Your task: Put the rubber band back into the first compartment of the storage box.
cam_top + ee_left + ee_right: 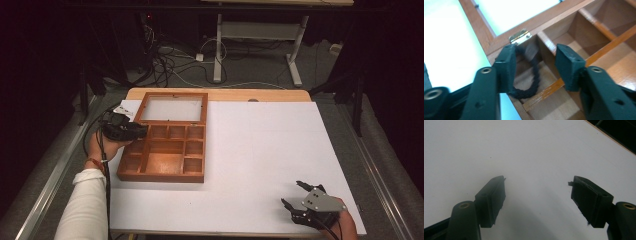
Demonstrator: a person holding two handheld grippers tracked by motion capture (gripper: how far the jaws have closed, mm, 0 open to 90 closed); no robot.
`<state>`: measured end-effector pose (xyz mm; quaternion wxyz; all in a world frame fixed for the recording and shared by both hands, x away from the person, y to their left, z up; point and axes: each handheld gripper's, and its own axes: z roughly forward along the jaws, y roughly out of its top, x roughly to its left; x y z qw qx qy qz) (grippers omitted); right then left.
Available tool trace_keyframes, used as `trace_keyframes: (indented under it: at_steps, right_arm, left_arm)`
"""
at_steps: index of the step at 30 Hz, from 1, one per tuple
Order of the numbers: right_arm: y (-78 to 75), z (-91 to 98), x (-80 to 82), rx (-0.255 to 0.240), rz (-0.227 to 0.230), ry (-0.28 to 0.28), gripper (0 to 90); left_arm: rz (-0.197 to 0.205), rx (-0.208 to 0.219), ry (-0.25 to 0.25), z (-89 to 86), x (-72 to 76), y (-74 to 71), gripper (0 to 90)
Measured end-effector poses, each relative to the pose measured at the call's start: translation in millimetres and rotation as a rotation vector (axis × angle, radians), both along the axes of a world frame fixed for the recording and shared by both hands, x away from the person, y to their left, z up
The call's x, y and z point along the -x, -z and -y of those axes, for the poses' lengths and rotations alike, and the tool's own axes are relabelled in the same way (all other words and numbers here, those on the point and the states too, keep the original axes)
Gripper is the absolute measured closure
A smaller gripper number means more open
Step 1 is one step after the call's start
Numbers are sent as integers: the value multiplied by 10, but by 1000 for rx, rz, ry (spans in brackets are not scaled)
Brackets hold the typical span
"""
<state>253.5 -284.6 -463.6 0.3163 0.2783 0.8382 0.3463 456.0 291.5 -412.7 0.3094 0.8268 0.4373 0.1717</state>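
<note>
The black braided cord (pixel 534 75) lies in a corner compartment of the wooden box (pixel 162 176), just below the brass hinge (pixel 519 36), and it hangs partly over the box edge. Its long axis runs from the hinge down toward us, close along the inner face of one jaw. Our left hand-held gripper (pixel 535 67) stands right above it, jaws apart and released, not pressing the cord. Our right hand-held gripper (pixel 537 202) rests well apart over the white desk (pixel 260 150), also released with nothing between its jaws. We judge the left one much nearer for any next move.
</note>
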Motion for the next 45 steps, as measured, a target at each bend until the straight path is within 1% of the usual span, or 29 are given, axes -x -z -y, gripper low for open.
trace_keyframes:
  at_steps: [1, 2, 3, 4, 5, 7, 8, 9, 11, 14, 17, 19, 23, 29, 32, 34, 36, 39, 40, 42, 45]
  right_arm:
    - [0, -1, 1, -1, 0, 1, 283]
    - [0, -2, 2, 0, 1, 1, 283]
    - [-1, -3, 3, 2, 2, 2, 283]
    - [-3, -1, 3, 0, 2, 1, 283]
    - [-3, 0, 2, 0, 2, 0, 283]
    - [-2, -1, 2, 1, 2, 1, 284]
    - [0, -2, 1, 0, 2, 2, 283]
    - [0, -3, 1, 1, 1, 2, 283]
    - [-2, -4, 4, 1, 2, 2, 283]
    - [-4, 1, 6, -1, 4, 4, 283]
    - [-2, 5, 8, -1, 9, 12, 284]
    - [-1, 5, 8, -2, 9, 16, 284]
    - [6, -1, 10, 6, 8, 10, 284]
    - [10, -11, 14, 8, 8, 11, 284]
    - [20, -27, 16, 14, 4, 9, 284]
    - [21, -33, 16, 14, 5, 4, 284]
    - [20, -33, 15, 13, 6, 5, 284]
    - [15, -31, 14, 6, 6, 13, 284]
    - [14, -33, 13, 5, 8, 13, 283]
    - [12, -35, 9, 4, 10, 10, 284]
    - [12, -37, 7, 7, 13, 13, 284]
  left_arm:
    - [19, 7, 5, -6, 17, -22, 556]
    - [41, 0, 0, -10, 32, -44, 568]
    - [64, -3, -11, -17, 46, -62, 606]
    - [79, -1, -17, -30, 55, -74, 644]
    - [90, -10, -30, -40, 59, -78, 680]
    - [87, -23, -40, -56, 51, -55, 767]
    - [75, -30, -37, -56, 41, -35, 800]
    - [62, -39, -39, -46, 29, -8, 800]
    - [50, -72, -43, -13, 8, 45, 801]
    - [43, -84, -56, 6, -18, 98, 801]
    - [42, -79, -69, -1, -38, 121, 801]
    - [31, -69, -72, -9, -47, 144, 801]
    - [16, -66, -78, -8, -55, 191, 801]
    - [17, -84, -77, 2, -45, 260, 802]
    - [29, -100, -77, 28, -35, 291, 802]
    - [33, -100, -79, 33, -31, 301, 802]
    - [51, -102, -85, 31, -23, 286, 801]
    - [90, -92, -91, 20, 6, 235, 801]
    - [104, -75, -100, 32, 21, 229, 801]
    - [125, -74, -102, 22, 43, 197, 800]
    - [150, -53, -100, 1, 73, 166, 796]
